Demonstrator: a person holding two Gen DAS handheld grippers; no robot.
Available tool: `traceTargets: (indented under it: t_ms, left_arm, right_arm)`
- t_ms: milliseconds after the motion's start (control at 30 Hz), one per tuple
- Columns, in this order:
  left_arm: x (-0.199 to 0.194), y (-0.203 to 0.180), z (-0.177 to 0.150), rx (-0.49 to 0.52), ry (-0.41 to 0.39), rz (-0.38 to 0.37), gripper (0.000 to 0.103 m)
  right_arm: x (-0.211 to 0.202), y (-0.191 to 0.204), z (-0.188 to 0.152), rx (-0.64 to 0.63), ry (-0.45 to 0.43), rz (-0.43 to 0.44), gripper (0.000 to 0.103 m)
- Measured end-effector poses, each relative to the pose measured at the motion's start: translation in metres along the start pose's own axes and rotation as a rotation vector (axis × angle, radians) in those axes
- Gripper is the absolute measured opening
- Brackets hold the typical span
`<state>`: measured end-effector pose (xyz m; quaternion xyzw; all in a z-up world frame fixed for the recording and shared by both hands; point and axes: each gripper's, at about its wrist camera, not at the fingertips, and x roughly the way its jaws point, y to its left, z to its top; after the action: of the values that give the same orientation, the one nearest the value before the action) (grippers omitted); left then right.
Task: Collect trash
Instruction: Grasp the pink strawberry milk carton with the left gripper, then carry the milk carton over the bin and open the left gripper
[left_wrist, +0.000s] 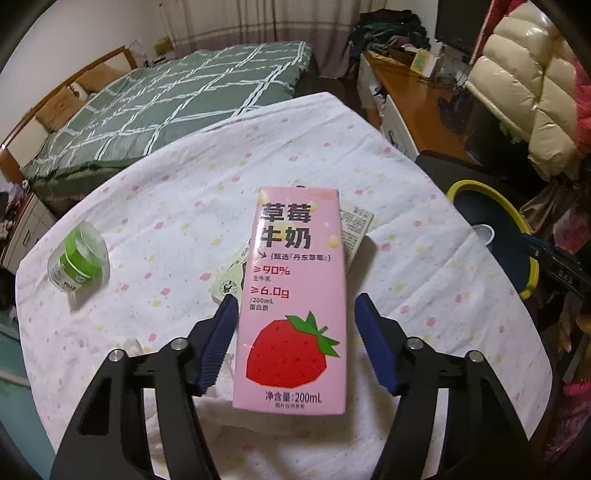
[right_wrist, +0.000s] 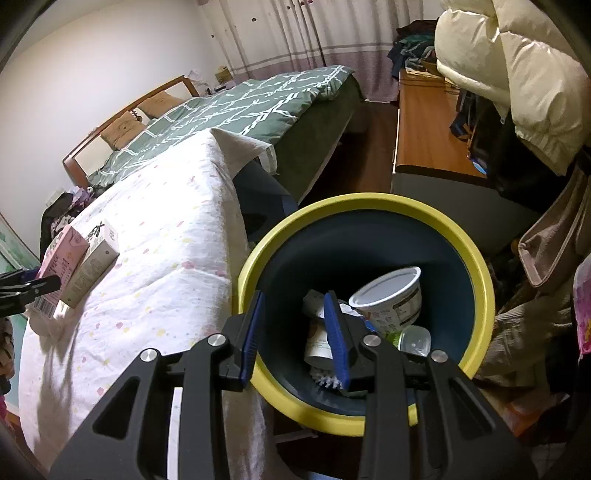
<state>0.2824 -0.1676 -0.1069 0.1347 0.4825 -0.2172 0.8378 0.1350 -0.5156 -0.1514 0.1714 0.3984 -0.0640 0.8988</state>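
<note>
A pink strawberry milk carton (left_wrist: 293, 295) lies on the cloth-covered table (left_wrist: 177, 206), resting on a pale green carton (left_wrist: 236, 273). My left gripper (left_wrist: 293, 306) is open with its blue fingers on either side of the pink carton; the left pad is close to it, the right pad apart. A clear cup with a green label (left_wrist: 79, 260) lies on its side at the table's left. My right gripper (right_wrist: 295, 302) is open and empty above the yellow-rimmed bin (right_wrist: 369, 201). The bin holds a white cup (right_wrist: 391, 299) and other trash. Both cartons show in the right wrist view (right_wrist: 79, 264).
The bin (left_wrist: 495, 199) stands off the table's right edge. A bed with a green checked cover (left_wrist: 177, 99) lies beyond the table. A wooden desk (right_wrist: 424, 136) and a cream padded jacket (right_wrist: 517, 74) are at the right.
</note>
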Motion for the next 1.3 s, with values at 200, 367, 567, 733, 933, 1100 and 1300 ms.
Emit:
traceTargets:
  t_ms: [200,367,567,733,933,1100,1300]
  left_arm:
    - [0.001,0.001,0.004,-0.017,-0.006,0.012,0.052]
    - [-0.004,-0.008,0.008,-0.002,-0.022,0.021,0.051]
    - [-0.027,-0.037,0.013,0.040,-0.078,-0.017,0.051]
    - [-0.039,-0.078,0.021,0.099,-0.105,-0.075,0.051]
    - [-0.038,-0.150,0.036,0.205,-0.116,-0.165,0.051]
    - [-0.017,-0.211,0.050,0.280,-0.091,-0.220,0.051]
    - [0.022,-0.267,0.065,0.326,-0.037,-0.249,0.051]
  right_arm:
    - [-0.001,-0.002,-0.002,0.003,0.002,0.003,0.032]
    - [-0.007,-0.002,-0.005,0.002,-0.004,0.016,0.032]
    - [-0.023,-0.008,-0.014,0.002,-0.026,0.012,0.032]
    - [-0.048,-0.018,-0.025,0.003,-0.058,-0.006,0.032]
    - [-0.078,-0.040,-0.039,0.029,-0.092,-0.036,0.032]
    - [-0.090,-0.061,-0.055,0.056,-0.084,-0.063,0.032]
    - [-0.095,-0.082,-0.064,0.099,-0.078,-0.069,0.032]
